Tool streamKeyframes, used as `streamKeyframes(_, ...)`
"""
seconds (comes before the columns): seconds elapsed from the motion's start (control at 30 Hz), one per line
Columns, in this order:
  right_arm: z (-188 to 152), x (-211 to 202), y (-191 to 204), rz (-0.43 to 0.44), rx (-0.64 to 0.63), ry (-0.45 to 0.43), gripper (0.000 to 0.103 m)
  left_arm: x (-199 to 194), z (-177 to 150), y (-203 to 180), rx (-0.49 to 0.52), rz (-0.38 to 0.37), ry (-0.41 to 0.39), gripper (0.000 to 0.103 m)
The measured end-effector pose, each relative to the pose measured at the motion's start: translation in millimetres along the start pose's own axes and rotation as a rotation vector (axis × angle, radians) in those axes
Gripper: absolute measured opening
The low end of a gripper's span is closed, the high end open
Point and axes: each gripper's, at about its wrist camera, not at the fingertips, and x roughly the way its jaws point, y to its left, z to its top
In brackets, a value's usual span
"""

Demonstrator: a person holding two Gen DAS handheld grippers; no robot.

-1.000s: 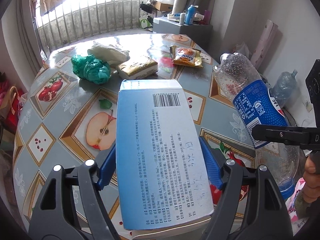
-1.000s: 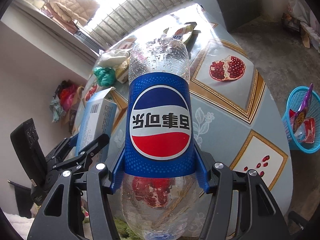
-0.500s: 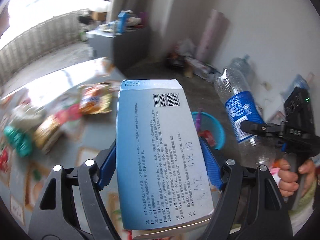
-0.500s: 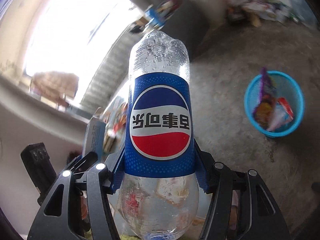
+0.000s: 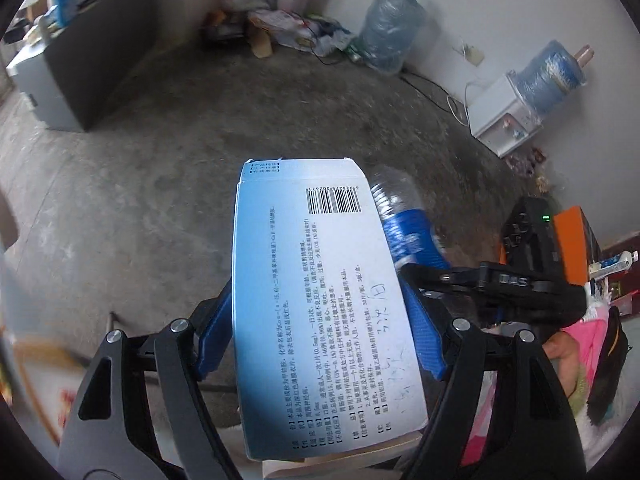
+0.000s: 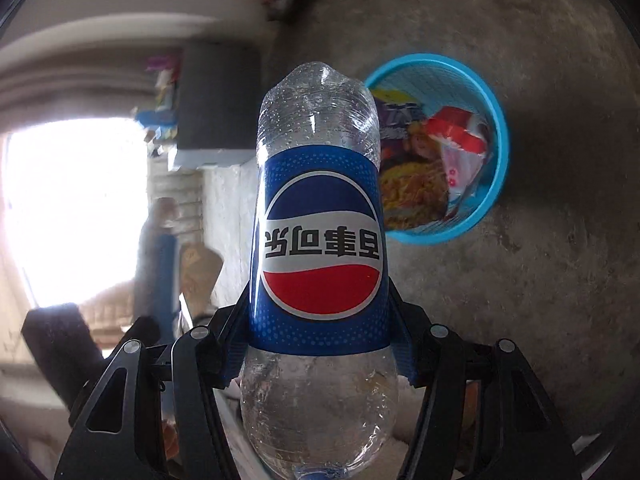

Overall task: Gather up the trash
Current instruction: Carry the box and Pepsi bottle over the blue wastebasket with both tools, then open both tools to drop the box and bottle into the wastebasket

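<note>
My left gripper (image 5: 320, 332) is shut on a flat blue and white box (image 5: 320, 304) printed with text and a barcode, held in the air above the concrete floor. My right gripper (image 6: 318, 344) is shut on an empty clear Pepsi bottle (image 6: 320, 248) with a blue label, its base pointing forward. The bottle also shows in the left wrist view (image 5: 404, 224), just right of the box. A blue plastic trash basket (image 6: 492, 184) holding snack wrappers stands on the floor beyond the bottle, partly hidden behind it.
Bare concrete floor (image 5: 140, 184) lies below. A grey cabinet (image 5: 80, 68) stands at the far left. Clutter and a water jug (image 5: 388, 28) line the far wall, with a white water dispenser (image 5: 508, 116) to the right.
Both grippers have swung away from the table toward the floor, still holding the box and the bottle. The blue basket now sits closer, right behind the bottle.
</note>
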Motion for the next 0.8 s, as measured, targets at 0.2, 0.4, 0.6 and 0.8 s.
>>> streamKeyframes(0.2,97.1,68.8,-69.0,-0.045,0.165,0.02,0.081,83.0,64.3,-7.3,-0.099,0.022,0.042,0.08)
streamKeyframes(0.4,102.7,70.7,-109.1,0.04,0.285,-0.085,0.081,89.2,58.2,-10.1,-0.087,-0.007,0.04,0.08)
streamKeyframes(0.6,81.7,50.7,-100.4,-0.023,0.196,-0.148,0.081,47.2,44.2,-9.3,-0.039,0.025,-0.037,0.08)
streamKeyframes(0.8,67.8,28.3,-65.7,-0.073,0.049,-0.195,0.081,-22.7,23.6,-1.6,-0.016,0.08,-0.16,0.08)
